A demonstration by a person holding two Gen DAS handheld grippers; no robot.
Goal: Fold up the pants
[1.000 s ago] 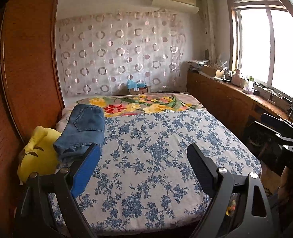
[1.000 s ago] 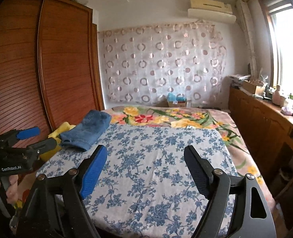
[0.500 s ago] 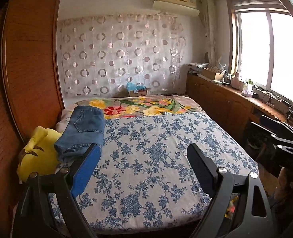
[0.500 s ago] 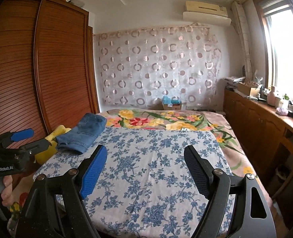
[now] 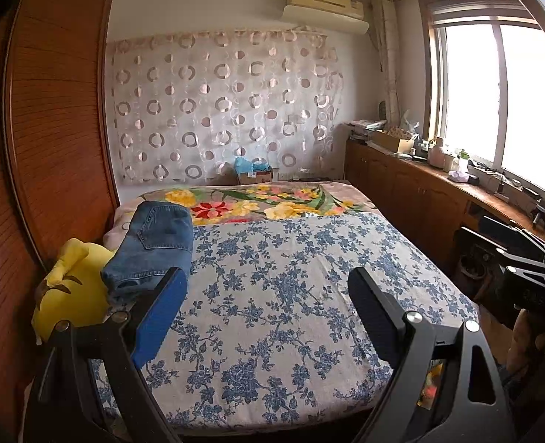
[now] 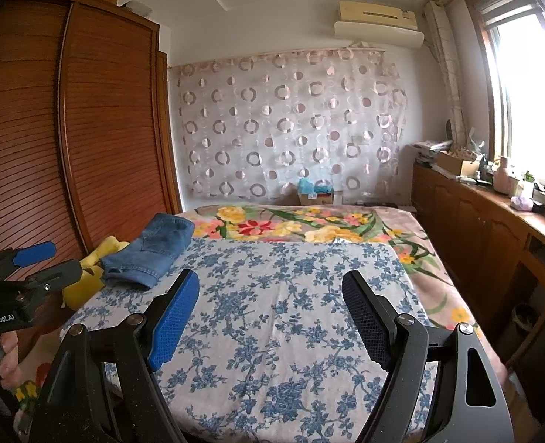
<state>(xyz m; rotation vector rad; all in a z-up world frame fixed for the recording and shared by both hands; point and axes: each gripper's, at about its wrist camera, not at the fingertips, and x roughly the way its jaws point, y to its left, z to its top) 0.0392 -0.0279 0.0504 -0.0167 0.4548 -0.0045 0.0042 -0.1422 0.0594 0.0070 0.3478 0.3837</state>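
The jeans [image 5: 154,247] lie folded at the bed's [image 5: 272,295] left edge, partly over a yellow plush [image 5: 74,288] by the wardrobe [image 5: 50,129]. Both tools hang above the foot of the bed, touching nothing: the left gripper [image 5: 268,306] with jaws wide and empty, the right gripper [image 6: 270,308] likewise spread wide. A flowered blanket [image 5: 257,205] covers the far end.
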